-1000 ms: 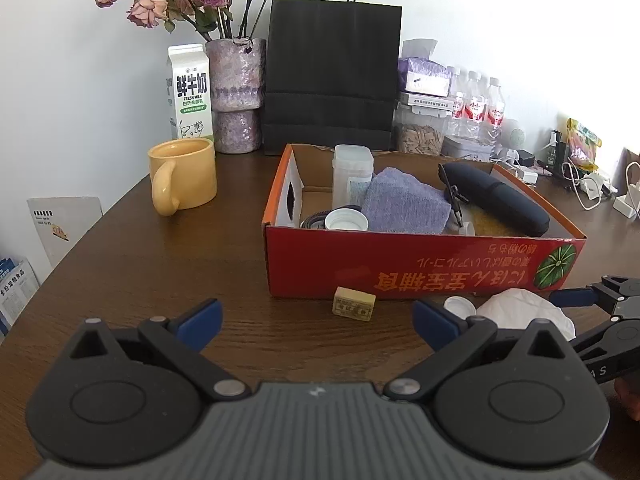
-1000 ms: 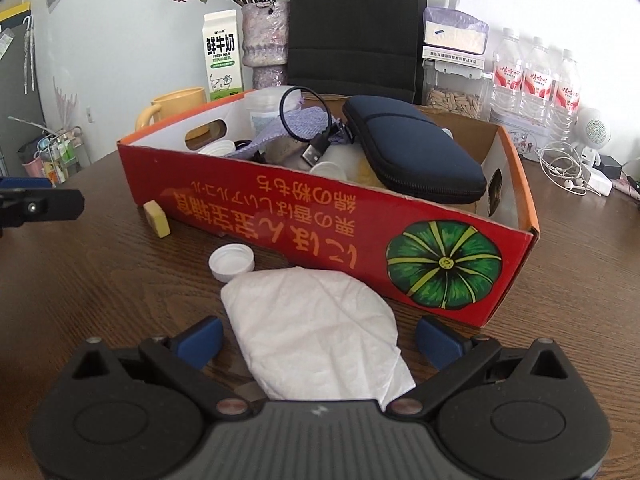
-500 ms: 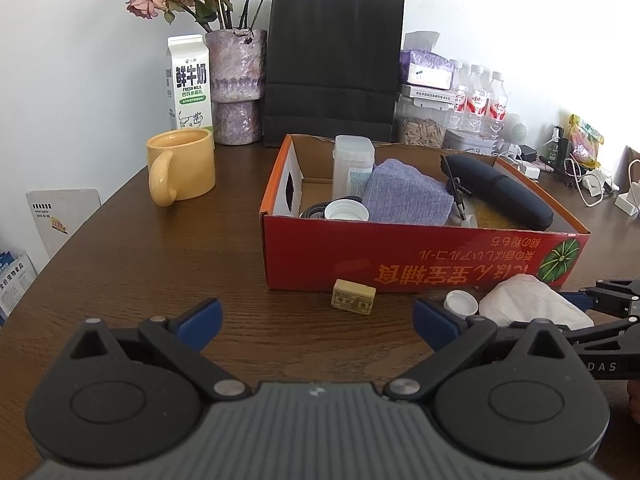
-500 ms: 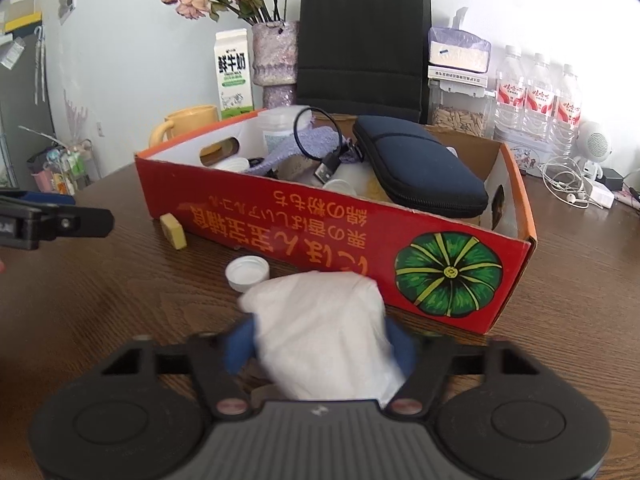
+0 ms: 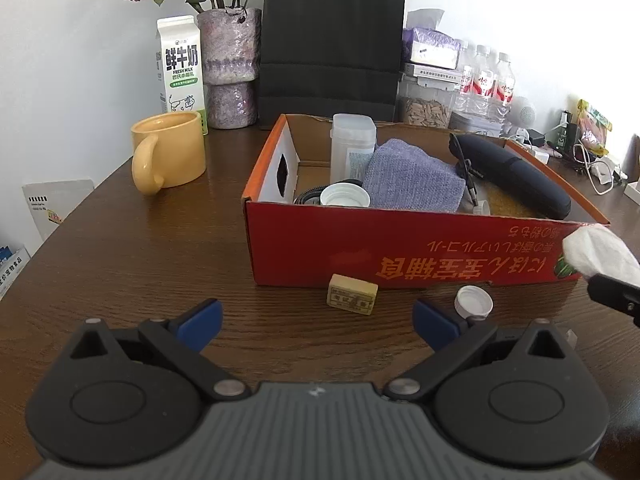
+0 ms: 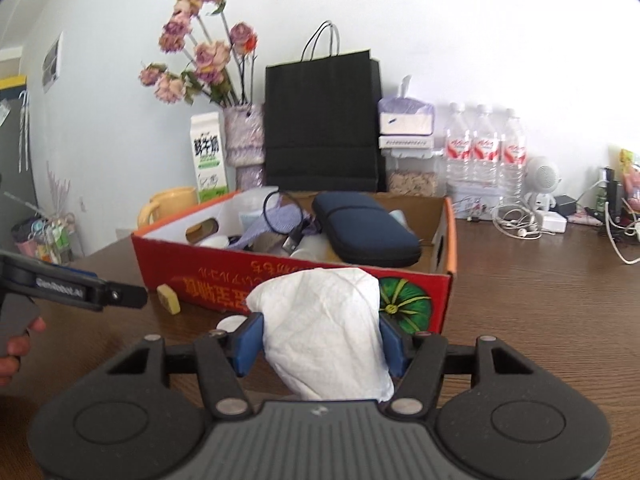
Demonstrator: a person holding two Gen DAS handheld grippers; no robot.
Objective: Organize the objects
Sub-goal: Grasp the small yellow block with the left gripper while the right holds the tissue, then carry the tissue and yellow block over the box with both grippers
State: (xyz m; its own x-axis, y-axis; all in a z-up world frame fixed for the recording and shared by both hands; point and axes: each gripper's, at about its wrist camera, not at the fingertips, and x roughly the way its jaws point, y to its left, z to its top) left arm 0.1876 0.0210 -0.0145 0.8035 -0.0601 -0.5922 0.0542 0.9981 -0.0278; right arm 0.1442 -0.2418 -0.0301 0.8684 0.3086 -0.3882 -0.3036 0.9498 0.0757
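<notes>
My right gripper (image 6: 322,340) is shut on a crumpled white tissue (image 6: 324,320), lifted off the table in front of the red cardboard box (image 6: 304,286). In the left wrist view the tissue (image 5: 600,254) shows at the right edge beside the box (image 5: 400,252). My left gripper (image 5: 316,322) hangs open over the table with nothing between its fingers. Just beyond it lie a small yellow block (image 5: 352,299) and a white bottle cap (image 5: 473,301), both against the box front. The box holds a dark case (image 5: 516,172), a purple cloth (image 5: 412,182), a clear container and a cable.
A yellow mug (image 5: 170,152), milk carton (image 5: 180,68), flower vase (image 5: 230,68) and black paper bag (image 5: 330,40) stand behind the box. Water bottles (image 6: 484,152), a tissue pack and cables (image 6: 520,224) crowd the back right. A person's hand (image 6: 16,344) holds the left gripper.
My right gripper closed on the tissue and raised it off the table, tilting upward. My left gripper moved a little closer to the yellow block and stayed open.
</notes>
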